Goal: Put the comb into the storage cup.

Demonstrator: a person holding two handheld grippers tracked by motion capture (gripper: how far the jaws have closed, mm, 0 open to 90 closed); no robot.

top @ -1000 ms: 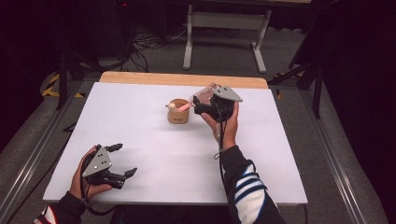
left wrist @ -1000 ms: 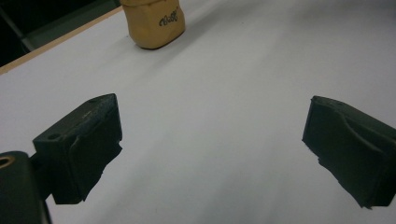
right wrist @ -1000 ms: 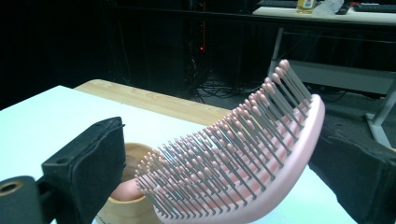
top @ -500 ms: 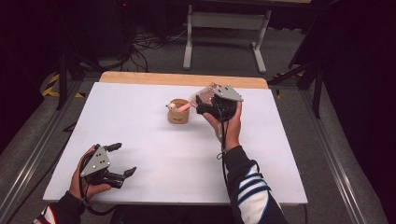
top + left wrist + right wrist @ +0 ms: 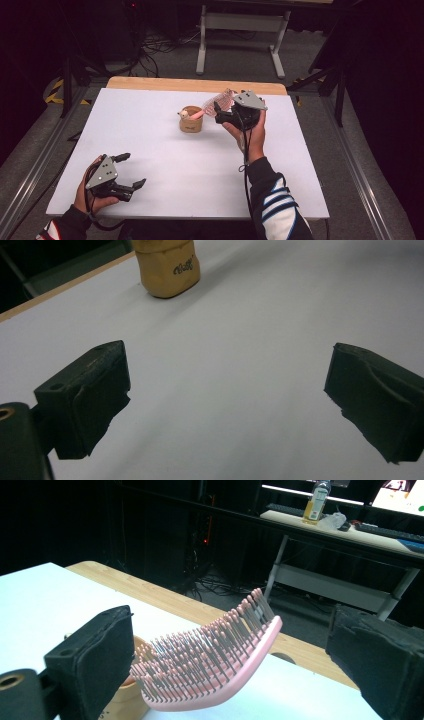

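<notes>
Pink brush (image 5: 215, 655) leans handle-down in tan cup (image 5: 190, 119) mid-counter, right hand-held gripper (image 5: 230, 645) spread wide around its head; a knock could tip the cup.

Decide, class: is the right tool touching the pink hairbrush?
Apart. In the right gripper view, the pink hairbrush sits in the cup between wide-open jaws of the right tool, with gaps either side.

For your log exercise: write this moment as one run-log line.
right claw: open, beside brush head | pink hairbrush: handle in tan cup | left claw: open, holds nothing, near table edge
</notes>
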